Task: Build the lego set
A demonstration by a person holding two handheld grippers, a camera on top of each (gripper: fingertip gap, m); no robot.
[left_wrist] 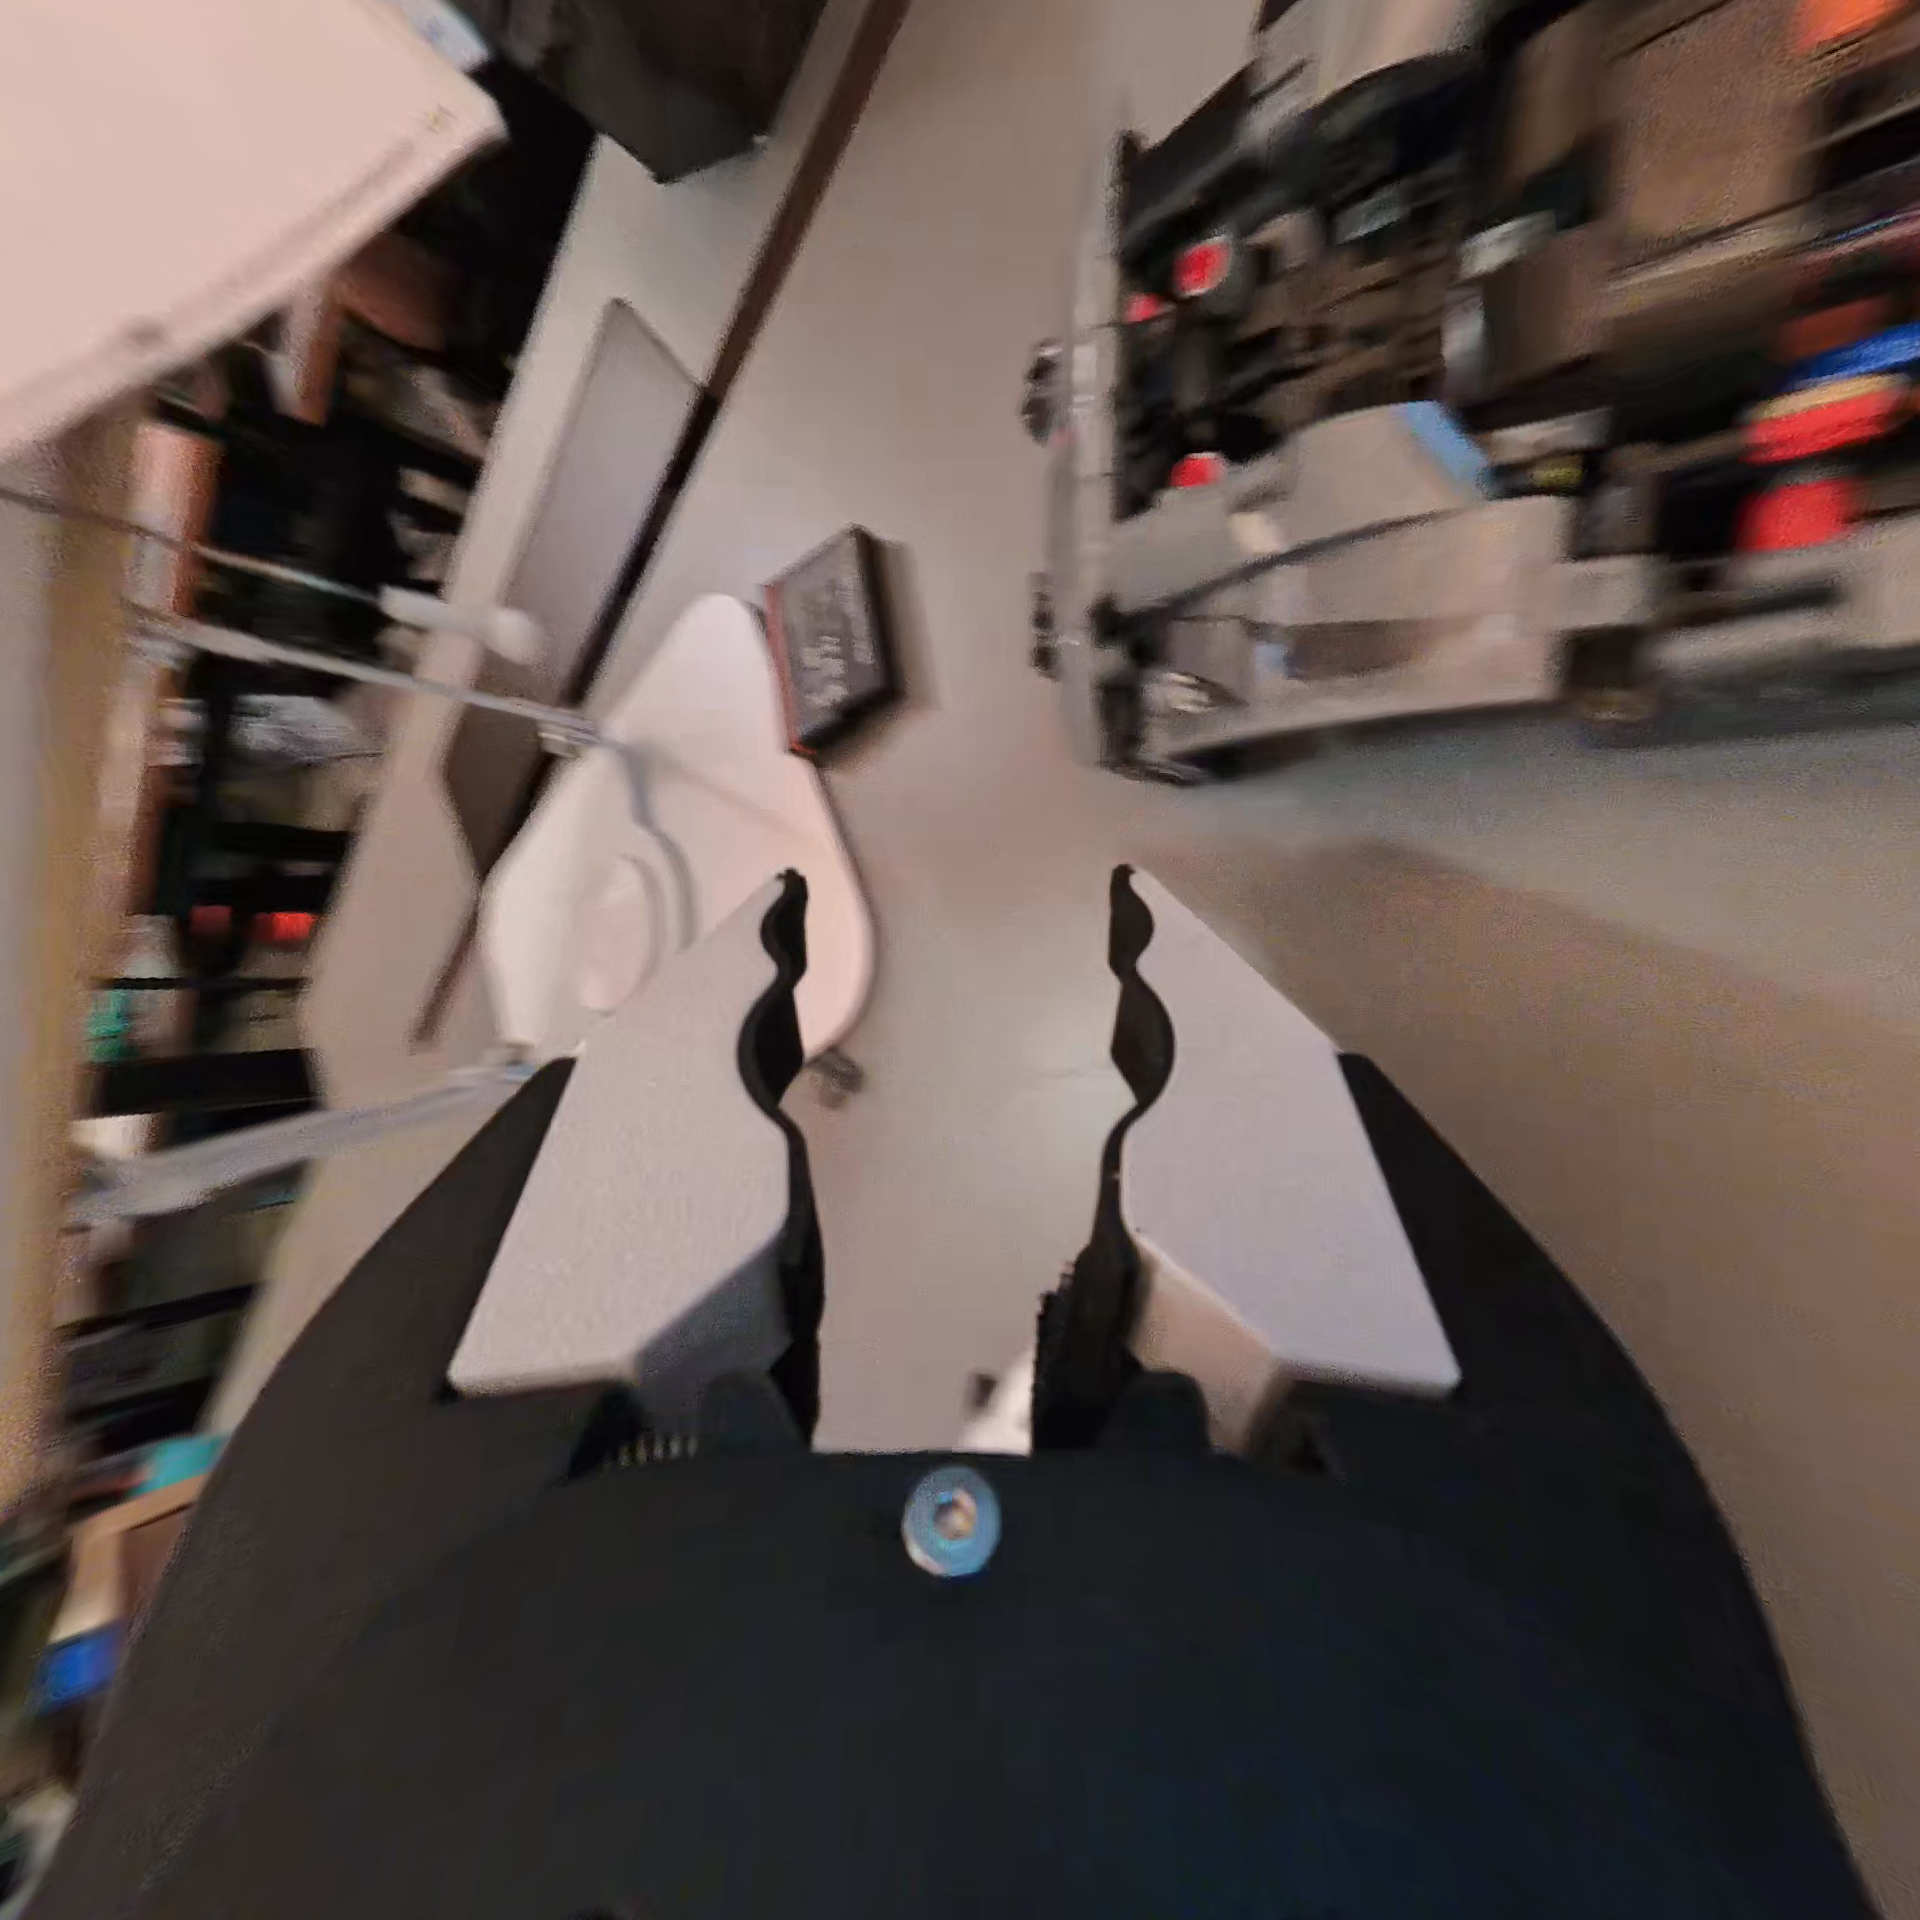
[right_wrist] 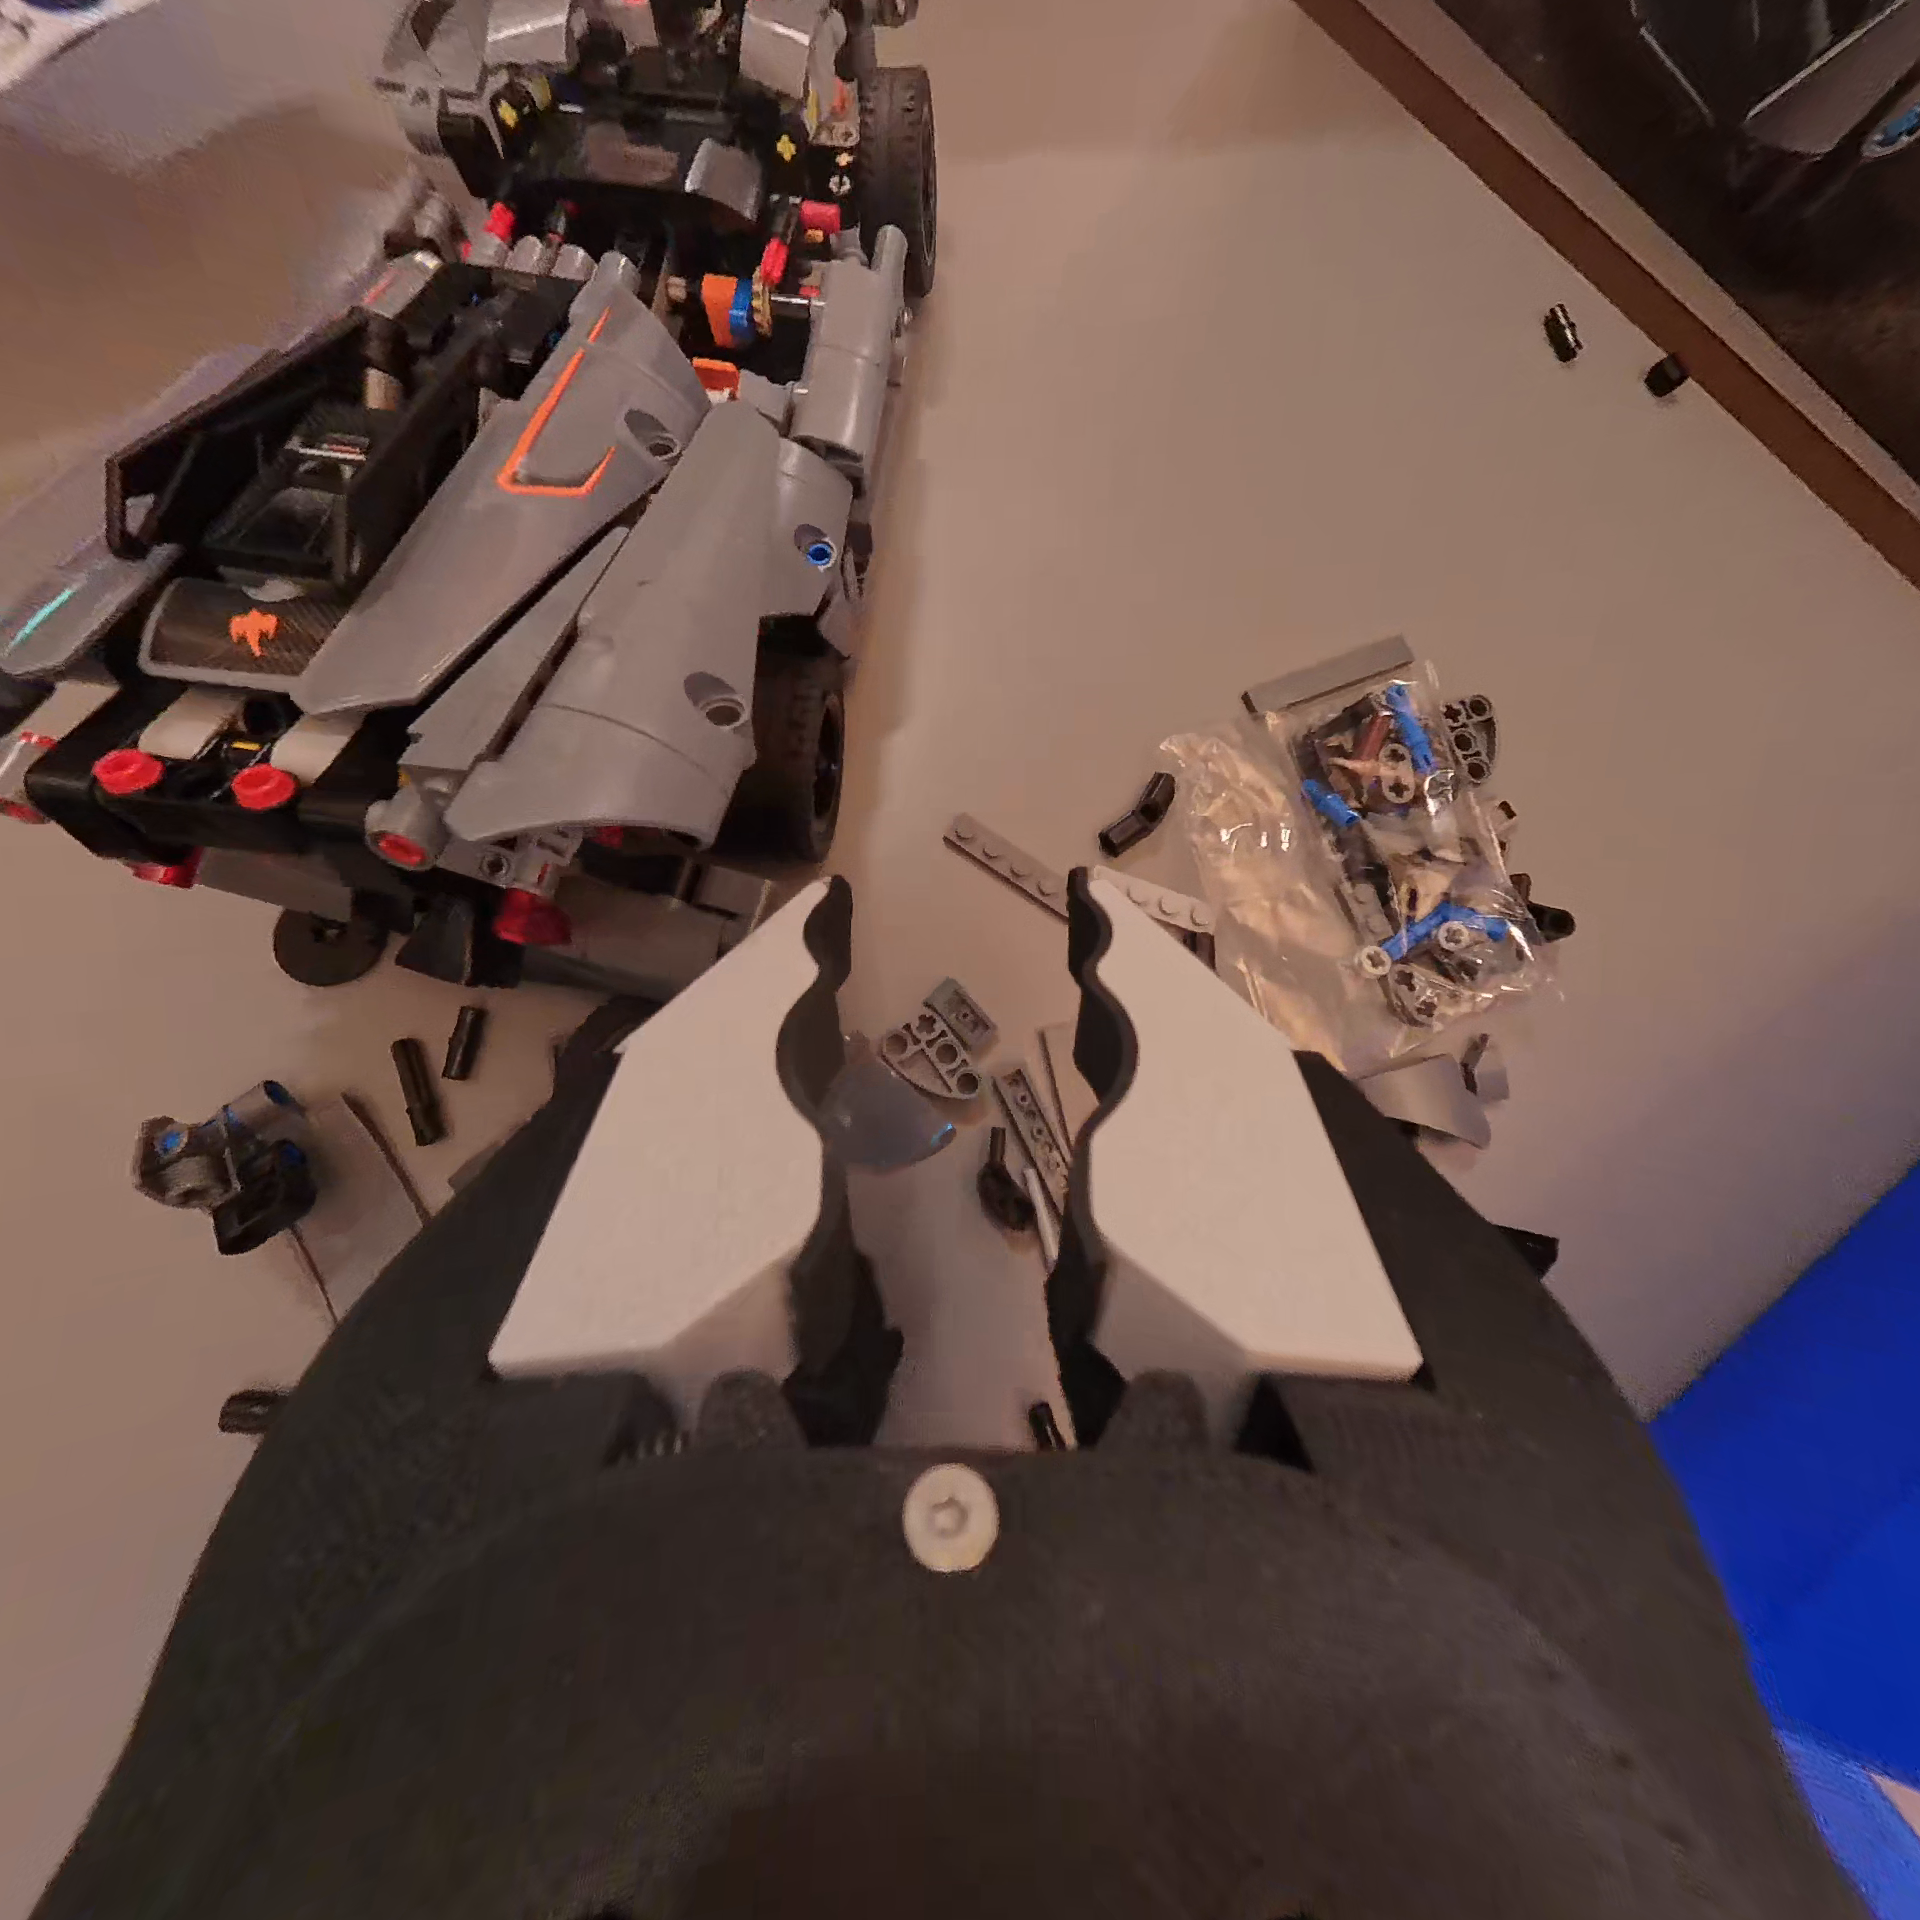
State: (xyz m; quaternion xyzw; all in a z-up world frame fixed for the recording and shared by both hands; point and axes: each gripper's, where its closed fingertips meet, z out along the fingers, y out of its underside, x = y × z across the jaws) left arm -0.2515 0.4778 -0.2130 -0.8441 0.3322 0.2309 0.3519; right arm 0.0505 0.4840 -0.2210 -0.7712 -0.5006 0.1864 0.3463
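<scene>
A large grey and black lego car (right_wrist: 499,540) with orange trim and red studs stands on the pale table in the right wrist view, upper left. My right gripper (right_wrist: 951,894) is open and empty, above loose grey pieces (right_wrist: 935,1039) beside the car's near end. A clear bag of small parts (right_wrist: 1382,842) lies to the right. My left gripper (left_wrist: 956,883) is open and empty, raised and tilted over the table in a blurred view; no lego shows there.
A small black and blue sub-assembly (right_wrist: 223,1164) and black pins (right_wrist: 416,1086) lie at left. A brown table edge (right_wrist: 1621,260) runs at upper right. A white cloth-like thing (left_wrist: 707,831), a black flat object (left_wrist: 842,644) and cluttered shelves (left_wrist: 1455,416) show in the left wrist view. One gripper's finger ends stand about 30 cm off the other's.
</scene>
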